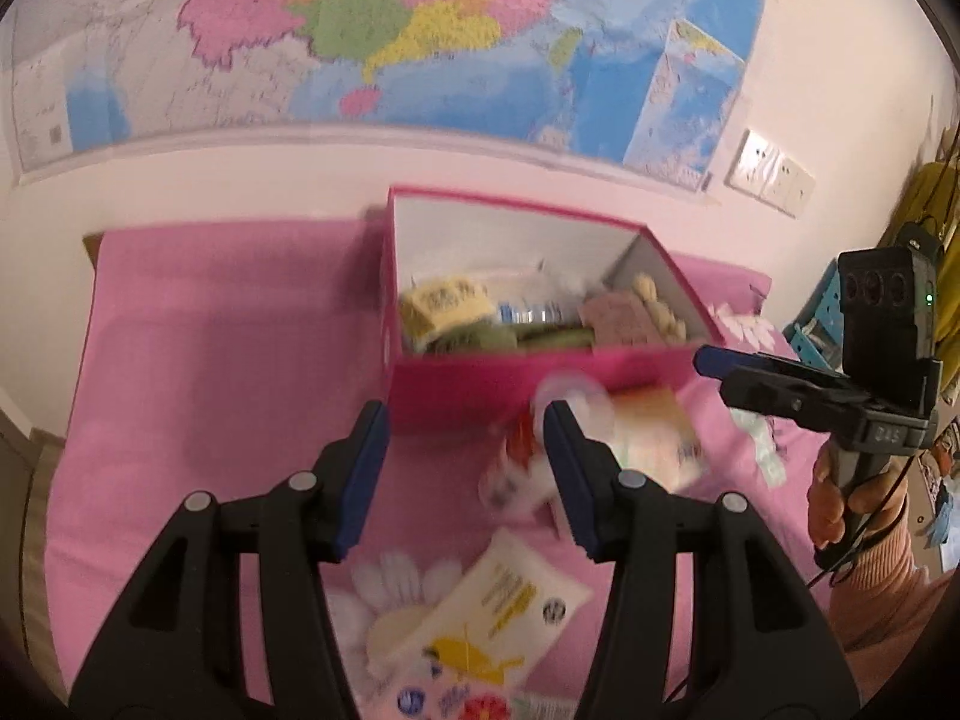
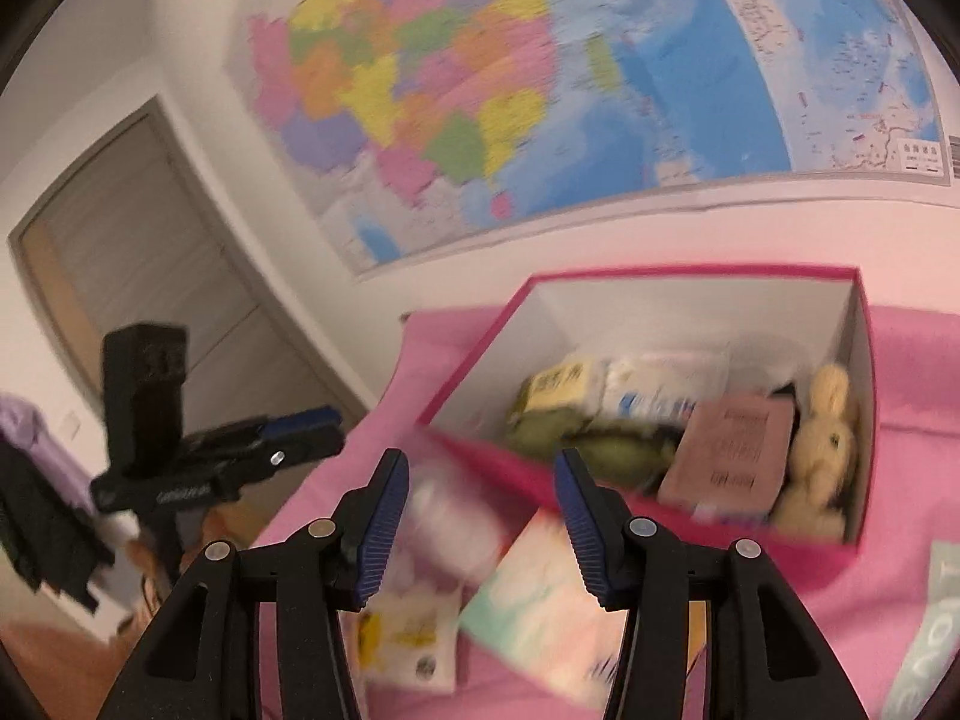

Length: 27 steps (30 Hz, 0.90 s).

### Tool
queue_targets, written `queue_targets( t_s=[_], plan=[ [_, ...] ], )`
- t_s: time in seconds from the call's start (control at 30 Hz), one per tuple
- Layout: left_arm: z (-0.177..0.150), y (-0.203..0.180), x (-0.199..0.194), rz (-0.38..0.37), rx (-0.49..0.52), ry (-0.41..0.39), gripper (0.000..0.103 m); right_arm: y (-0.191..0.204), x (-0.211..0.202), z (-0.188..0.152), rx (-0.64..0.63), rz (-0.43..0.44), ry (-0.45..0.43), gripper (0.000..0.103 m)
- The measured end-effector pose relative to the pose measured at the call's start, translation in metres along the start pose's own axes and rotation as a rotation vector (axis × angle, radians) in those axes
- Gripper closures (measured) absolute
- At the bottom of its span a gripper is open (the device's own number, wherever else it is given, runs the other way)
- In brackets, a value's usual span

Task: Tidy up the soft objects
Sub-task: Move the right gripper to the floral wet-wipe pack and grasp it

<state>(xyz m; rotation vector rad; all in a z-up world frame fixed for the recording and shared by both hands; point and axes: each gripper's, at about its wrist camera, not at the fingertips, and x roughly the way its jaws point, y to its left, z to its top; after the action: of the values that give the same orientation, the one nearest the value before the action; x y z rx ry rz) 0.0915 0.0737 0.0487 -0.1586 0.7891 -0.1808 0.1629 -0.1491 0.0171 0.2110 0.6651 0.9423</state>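
Your pink box [image 2: 690,546] sits on the pink bed cover [image 1: 210,360] and already holds soft things like the yellow bunny [image 2: 825,450] and a brown pack [image 2: 735,450]. Packs still lie outside: the white and yellow pack [image 1: 498,606] and the pastel pack [image 2: 540,618], so you are partway done. Your left gripper [image 1: 465,480] and right gripper [image 2: 480,528] both have their jaws wide apart, holding nothing.

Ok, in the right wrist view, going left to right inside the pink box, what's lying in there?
Yellow-green packet with printed characters → white pack with blue print → brown labelled packet → cream plush rabbit, against the right wall of the pink box. The green items beneath overlap too much to place.
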Motion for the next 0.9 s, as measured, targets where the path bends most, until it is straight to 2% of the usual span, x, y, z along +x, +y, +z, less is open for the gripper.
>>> queue_targets(
  t_s=[0.23, 0.4, 0.6, 0.7, 0.9],
  plan=[
    [-0.051, 0.008, 0.0, 0.002, -0.039, 0.094, 0.048, 0.027, 0.01, -0.053, -0.023, 0.11, 0.145, 0.051],
    [-0.083, 0.016, -0.003, 0.016, -0.067, 0.158, 0.048, 0.05, 0.035, -0.087, -0.041, 0.181, 0.27, 0.051],
    [-0.111, 0.024, -0.009, -0.003, -0.108, 0.189, 0.048, 0.07, 0.068, -0.117, -0.036, 0.245, 0.379, 0.054],
    [-0.119, 0.025, -0.01, -0.02, -0.113, 0.198, 0.048, 0.08, 0.081, -0.128, -0.034, 0.269, 0.416, 0.057],
    [-0.128, 0.025, -0.006, -0.058, -0.127, 0.237, 0.049, 0.083, 0.1, -0.139, 0.012, 0.276, 0.436, 0.066]
  ],
)
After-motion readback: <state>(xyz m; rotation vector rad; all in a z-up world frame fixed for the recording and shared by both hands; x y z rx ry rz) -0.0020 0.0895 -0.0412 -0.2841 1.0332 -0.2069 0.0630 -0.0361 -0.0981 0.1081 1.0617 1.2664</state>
